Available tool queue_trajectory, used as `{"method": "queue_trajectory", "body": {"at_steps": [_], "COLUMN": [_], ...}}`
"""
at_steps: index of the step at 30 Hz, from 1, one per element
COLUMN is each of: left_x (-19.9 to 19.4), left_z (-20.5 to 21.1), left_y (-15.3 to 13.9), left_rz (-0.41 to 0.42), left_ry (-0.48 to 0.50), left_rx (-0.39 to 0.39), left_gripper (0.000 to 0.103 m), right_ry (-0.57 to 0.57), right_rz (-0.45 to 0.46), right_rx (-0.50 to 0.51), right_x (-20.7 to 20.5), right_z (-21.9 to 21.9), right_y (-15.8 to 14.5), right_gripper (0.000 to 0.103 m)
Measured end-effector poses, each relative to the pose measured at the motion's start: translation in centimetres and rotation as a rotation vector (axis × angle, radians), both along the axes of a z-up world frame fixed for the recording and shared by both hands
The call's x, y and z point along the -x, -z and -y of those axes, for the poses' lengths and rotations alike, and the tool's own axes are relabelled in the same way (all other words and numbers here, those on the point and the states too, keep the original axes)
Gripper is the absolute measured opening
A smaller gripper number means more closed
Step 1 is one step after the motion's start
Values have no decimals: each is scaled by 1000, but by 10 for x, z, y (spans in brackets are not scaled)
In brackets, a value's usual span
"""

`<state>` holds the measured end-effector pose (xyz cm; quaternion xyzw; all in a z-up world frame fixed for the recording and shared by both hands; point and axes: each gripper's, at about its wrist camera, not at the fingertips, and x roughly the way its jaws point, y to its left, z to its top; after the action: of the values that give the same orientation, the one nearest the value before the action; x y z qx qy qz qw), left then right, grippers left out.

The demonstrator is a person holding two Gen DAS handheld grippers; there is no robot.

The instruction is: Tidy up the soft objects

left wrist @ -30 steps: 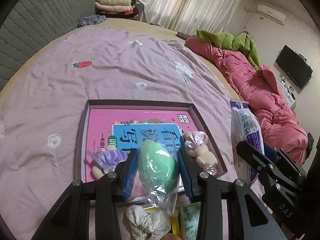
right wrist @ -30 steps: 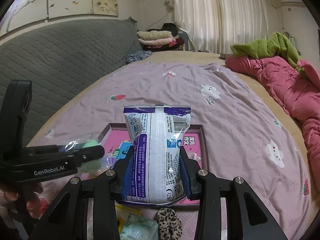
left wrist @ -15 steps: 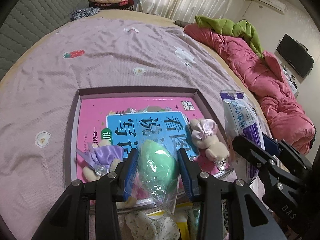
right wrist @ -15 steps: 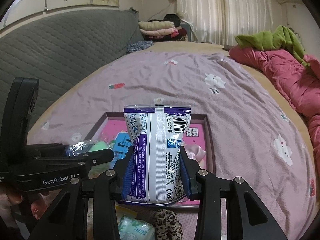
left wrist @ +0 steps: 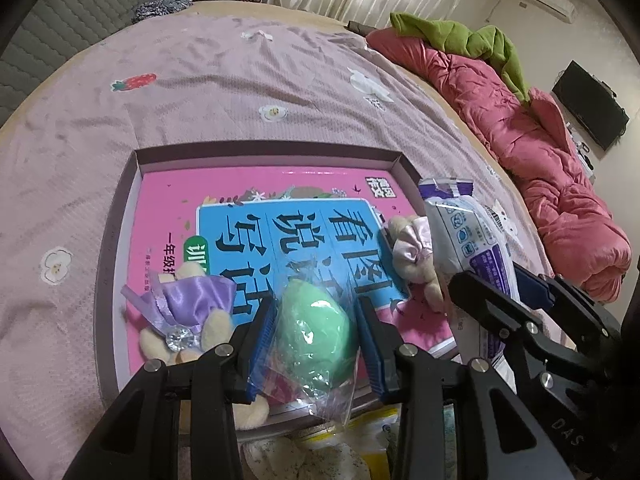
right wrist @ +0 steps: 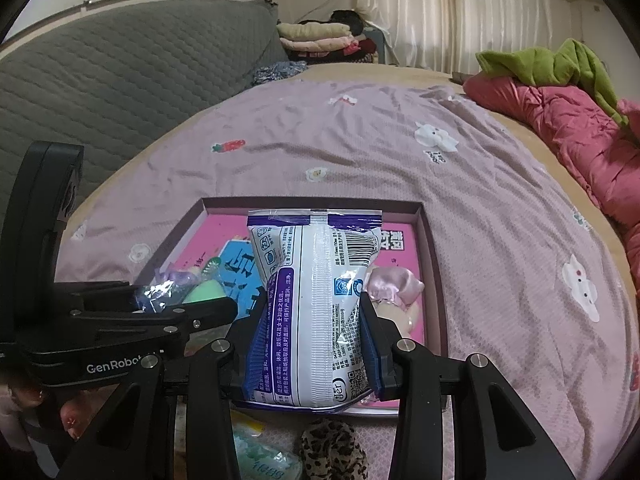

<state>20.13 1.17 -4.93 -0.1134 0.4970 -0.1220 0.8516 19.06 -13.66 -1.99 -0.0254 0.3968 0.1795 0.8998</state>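
Note:
My left gripper [left wrist: 316, 334] is shut on a green soft ball in a clear plastic bag [left wrist: 316, 332], held just above the near part of a shallow box [left wrist: 264, 152] lined with a pink and blue book. My right gripper [right wrist: 314, 334] is shut on a white and purple tissue pack [right wrist: 316, 300], held upright over the box's near right side [right wrist: 430, 240]. Two small plush bears lie in the box: one in a purple dress [left wrist: 188, 308] at the left, one in a pink dress [left wrist: 414, 248] at the right. The tissue pack [left wrist: 468, 236] shows at the right of the left wrist view.
The box sits on a mauve bedspread [left wrist: 224, 92]. A red quilt [left wrist: 520, 128] with a green blanket lies along the right. Near me lie a leopard scrunchie [right wrist: 332, 452], a green packet [right wrist: 264, 456] and a cream floral cloth [left wrist: 304, 460]. A grey headboard [right wrist: 120, 80] stands at the left.
Both grippers have sunk toward the box with their loads, so the box and the two bears look larger and closer. Neither grip has changed.

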Motion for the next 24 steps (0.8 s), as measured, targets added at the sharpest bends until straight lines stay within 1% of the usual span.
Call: {"method": "queue_trajectory", "body": {"at_steps": [9, 12, 20, 24], "left_x": [1, 3, 3, 3], "left_z": [-2, -2, -15, -15], "left_y": [14, 16, 18, 19], "left_rz": [-24, -24, -31, -33], "left_ry": [25, 32, 10, 12], "left_rx": [-2, -26, -20, -26], "left_gripper": [40, 40, 40, 40], "right_ry": [-21, -33, -85, -85], "right_rz": [-24, -42, -82, -95], "right_rx": [2, 5, 30, 47], "right_x": [-2, -5, -10, -12], "right_z": [-7, -10, -25, -29], "right_y": [15, 22, 38, 43], "right_gripper": [42, 42, 42, 42]}}
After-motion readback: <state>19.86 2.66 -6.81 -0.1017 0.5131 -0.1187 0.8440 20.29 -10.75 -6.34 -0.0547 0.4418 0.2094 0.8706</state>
